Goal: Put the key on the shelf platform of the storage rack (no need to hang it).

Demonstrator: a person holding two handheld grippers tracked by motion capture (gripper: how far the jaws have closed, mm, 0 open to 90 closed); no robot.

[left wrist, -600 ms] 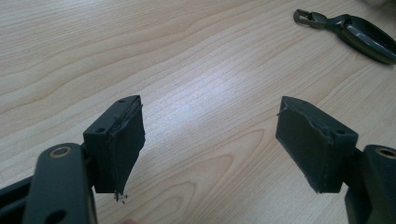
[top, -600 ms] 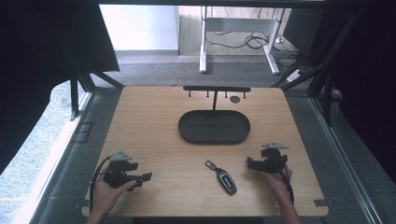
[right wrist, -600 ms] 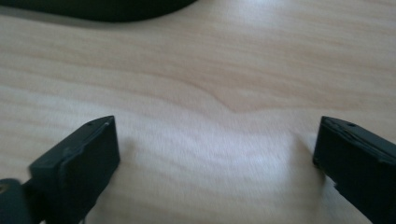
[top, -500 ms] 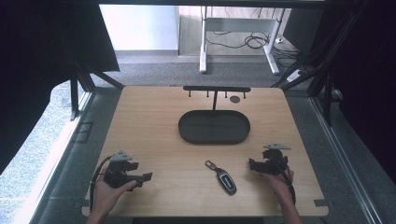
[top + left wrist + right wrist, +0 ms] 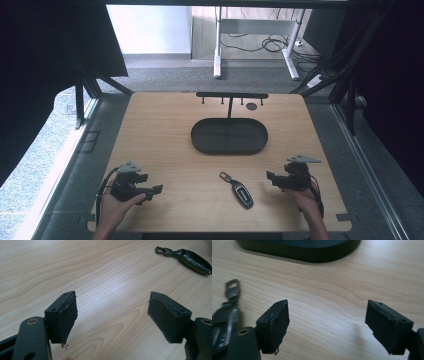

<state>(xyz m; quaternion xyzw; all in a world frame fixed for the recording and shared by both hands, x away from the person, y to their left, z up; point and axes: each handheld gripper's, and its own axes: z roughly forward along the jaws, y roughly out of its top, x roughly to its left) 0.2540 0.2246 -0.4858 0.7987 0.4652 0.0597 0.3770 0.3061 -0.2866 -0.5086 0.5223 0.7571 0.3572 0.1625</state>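
A dark car key fob (image 5: 238,190) with a metal loop lies flat on the wooden table (image 5: 165,130), near the front edge between my hands. My left gripper (image 5: 152,191) rests at the front left, open and holding nothing, its jaws pointing right toward the key fob (image 5: 187,257). My right gripper (image 5: 272,179) sits at the front right, open and holding nothing, a short way right of the fob (image 5: 224,317), which lies left of its left jaw. The dark oval tray (image 5: 229,136) stands mid-table behind the fob; its near wall (image 5: 307,251) faces the right gripper.
A black rack with small hooks (image 5: 231,96) stands upright just behind the tray, with a small round dark disc (image 5: 251,106) beside it. Dark frame posts flank the table; grey carpet surrounds it.
The right gripper has shifted slightly toward the near edge of the table. The left gripper and the key fob have stayed put.
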